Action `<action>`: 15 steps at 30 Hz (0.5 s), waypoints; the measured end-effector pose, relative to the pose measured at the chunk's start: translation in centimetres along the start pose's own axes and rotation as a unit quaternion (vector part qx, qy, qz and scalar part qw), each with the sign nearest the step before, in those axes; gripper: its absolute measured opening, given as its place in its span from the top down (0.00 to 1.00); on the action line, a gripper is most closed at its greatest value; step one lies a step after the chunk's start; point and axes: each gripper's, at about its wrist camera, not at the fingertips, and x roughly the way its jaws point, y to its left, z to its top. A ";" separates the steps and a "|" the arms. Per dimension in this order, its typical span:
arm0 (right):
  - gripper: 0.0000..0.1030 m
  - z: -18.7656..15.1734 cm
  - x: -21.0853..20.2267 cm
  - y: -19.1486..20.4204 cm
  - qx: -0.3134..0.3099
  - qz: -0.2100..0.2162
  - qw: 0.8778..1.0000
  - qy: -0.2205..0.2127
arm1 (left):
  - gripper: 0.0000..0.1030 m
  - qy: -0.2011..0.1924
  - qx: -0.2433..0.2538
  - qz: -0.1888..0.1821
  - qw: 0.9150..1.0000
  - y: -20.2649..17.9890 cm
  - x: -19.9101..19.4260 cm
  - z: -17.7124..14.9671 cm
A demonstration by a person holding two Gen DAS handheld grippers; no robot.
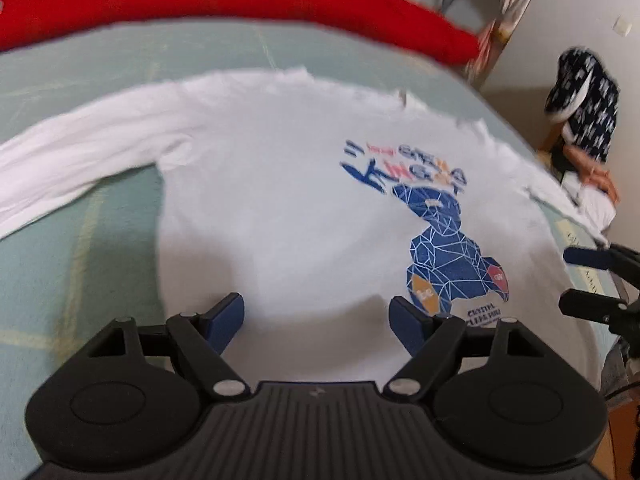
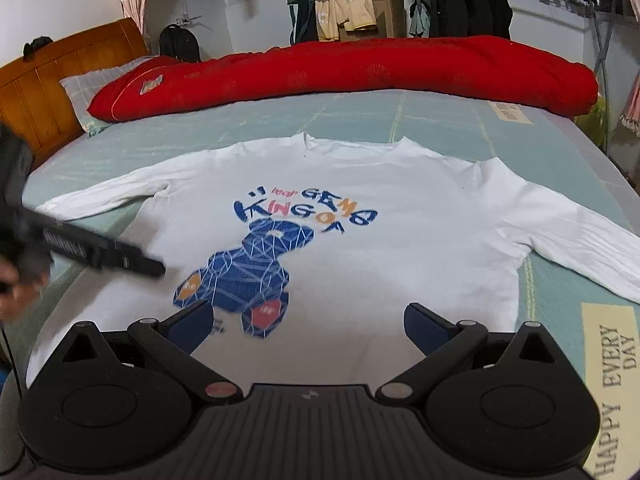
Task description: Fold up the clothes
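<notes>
Left gripper (image 1: 316,314): our blue fingers stand wide, nothing between them.
Right gripper (image 2: 310,322): fingers wide too, empty.
White long-sleeved shirt with a blue bear print (image 2: 360,216): spread flat, sleeves out, on the pale green bed sheet (image 2: 240,120) (print facing up).
Red quilt (image 2: 340,68): rolled behind the shirt.

White long-sleeved sweatshirt with a blue geometric bear print (image 2: 320,208) lies flat, face up. Both sleeves spread wide, unfolded.

Each black gripper (image 1: 316,316) (image 2: 310,326) has navy pads and silver pivot screws.
</notes>
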 end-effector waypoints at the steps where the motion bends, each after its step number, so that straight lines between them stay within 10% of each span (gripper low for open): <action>1: 0.00 -0.4 -0.1 -0.2 0.003 -0.003 1.000 0.005 | 0.22 -0.005 -0.005 0.002 1.000 0.2 -0.5 -0.4; 15: 0.00 -4.8 0.7 -0.6 -0.012 -0.044 0.999 0.028 | 0.22 -0.010 0.040 -0.011 0.999 -2.4 -0.8 -0.4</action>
